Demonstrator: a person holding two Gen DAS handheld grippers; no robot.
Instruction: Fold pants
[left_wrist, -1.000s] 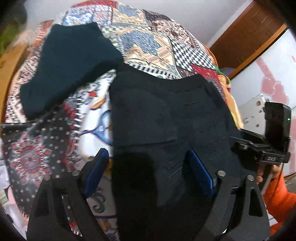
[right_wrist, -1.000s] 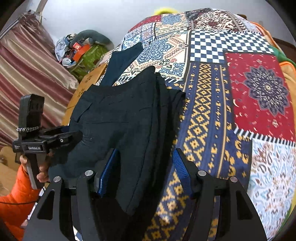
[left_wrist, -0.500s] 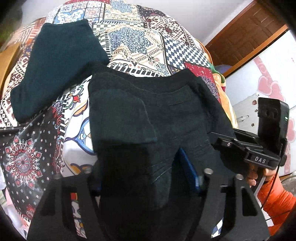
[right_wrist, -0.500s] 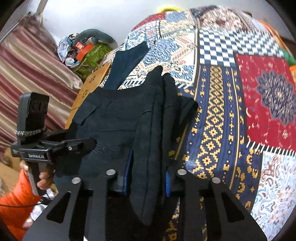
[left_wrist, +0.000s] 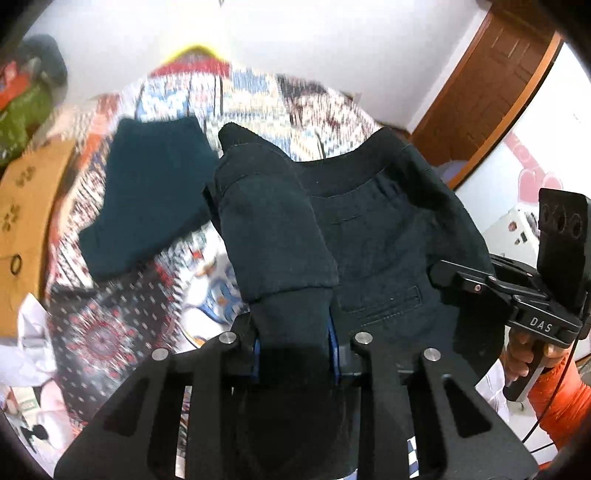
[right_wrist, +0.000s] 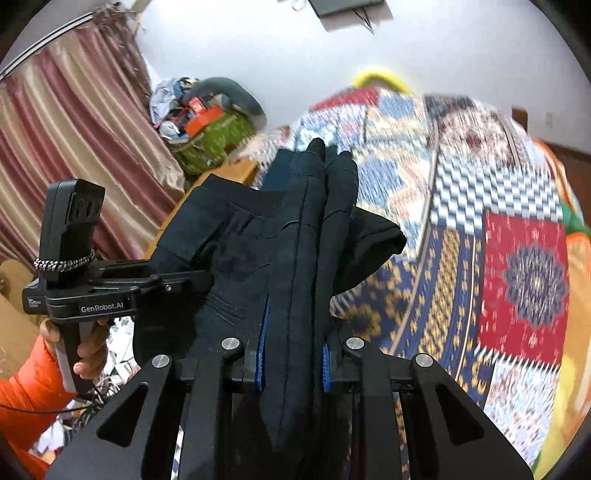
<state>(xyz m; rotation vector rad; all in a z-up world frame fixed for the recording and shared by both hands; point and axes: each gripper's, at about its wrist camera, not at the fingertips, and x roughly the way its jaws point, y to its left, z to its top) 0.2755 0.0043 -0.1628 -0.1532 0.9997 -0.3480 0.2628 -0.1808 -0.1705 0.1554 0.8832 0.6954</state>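
Black fabric fills the middle of both wrist views: the pants are lifted off the patchwork bedspread, gripped at two places along their near edge. In the left wrist view, the left hand-held gripper is closed narrow on a bunched fold of the pants, its blue pads pressing the cloth from either side; the pinched fold rises toward 12 o'clock and ends in a rounded flap. The waistband and a stitched back pocket spread out toward 2 o'clock, where the other tool shows at 3 o'clock, held by a hand in an orange sleeve.

In the right wrist view, the right hand-held gripper is likewise clamped narrow on a thick stack of pant layers, blue pads tight against the cloth. The layers stand up toward 12 o'clock in several ridges, and a loose corner droops over the bedspread at 2 o'clock. The rest of the garment stretches toward 9 o'clock, to the left tool held by a hand with an orange sleeve.

A second dark garment lies flat on the bed at 10 o'clock in the left view, apart from the lifted pants as far as can be seen. The bedspread is blurred in both views. Beyond the bed, a striped curtain hangs at 10 o'clock of the right view, with a green bag heaped with clutter beside it, and a wooden door stands at 2 o'clock of the left view.
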